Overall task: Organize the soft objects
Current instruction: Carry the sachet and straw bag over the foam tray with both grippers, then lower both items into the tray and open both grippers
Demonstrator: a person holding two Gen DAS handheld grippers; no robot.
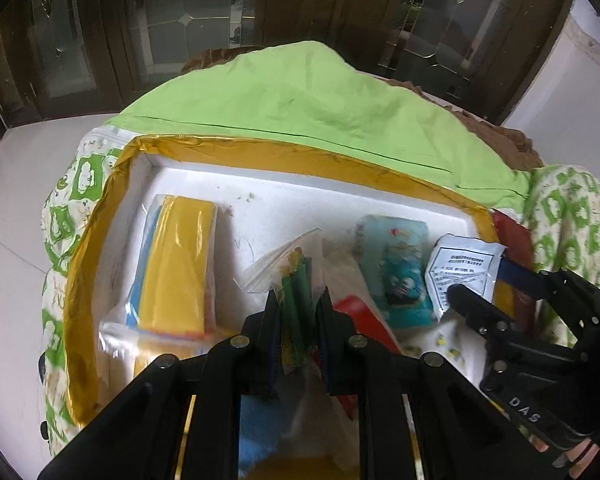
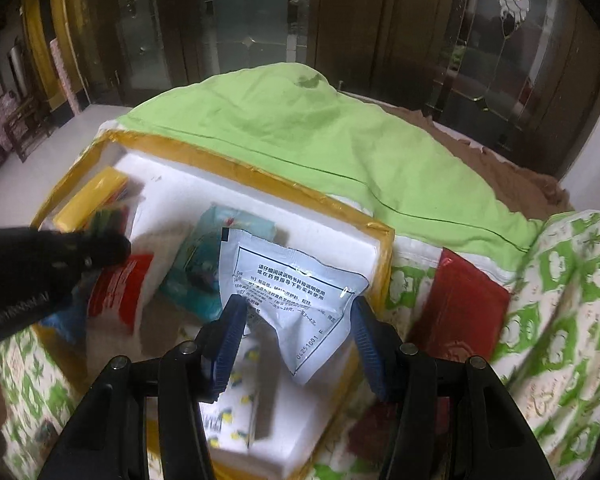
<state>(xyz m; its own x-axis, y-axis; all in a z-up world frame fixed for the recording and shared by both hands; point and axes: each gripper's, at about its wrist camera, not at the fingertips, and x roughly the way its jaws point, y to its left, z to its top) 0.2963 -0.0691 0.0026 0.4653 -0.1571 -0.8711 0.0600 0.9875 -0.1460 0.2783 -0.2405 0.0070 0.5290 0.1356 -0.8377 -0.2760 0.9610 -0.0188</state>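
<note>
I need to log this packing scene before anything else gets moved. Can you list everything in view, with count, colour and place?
foam box: one, white with gold-taped rim, on the bed.
yellow bagged pack: one, yellow in clear plastic, left side of the box.
zip bag of green sticks: one, clear with green contents, box centre, between the left gripper's pads.
teal cartoon pack: one, teal, right of centre in the box.
white printed sachet: one, white with black text, right end of the box, between the right gripper's pads.
red packet: one, red, on the quilt outside the box.
green sheet: one, lime, behind the box.
patterned quilt: one, green and white, under the box.
left gripper: black, shut on the zip bag.
right gripper: black with blue pads, around the sachet.
</note>
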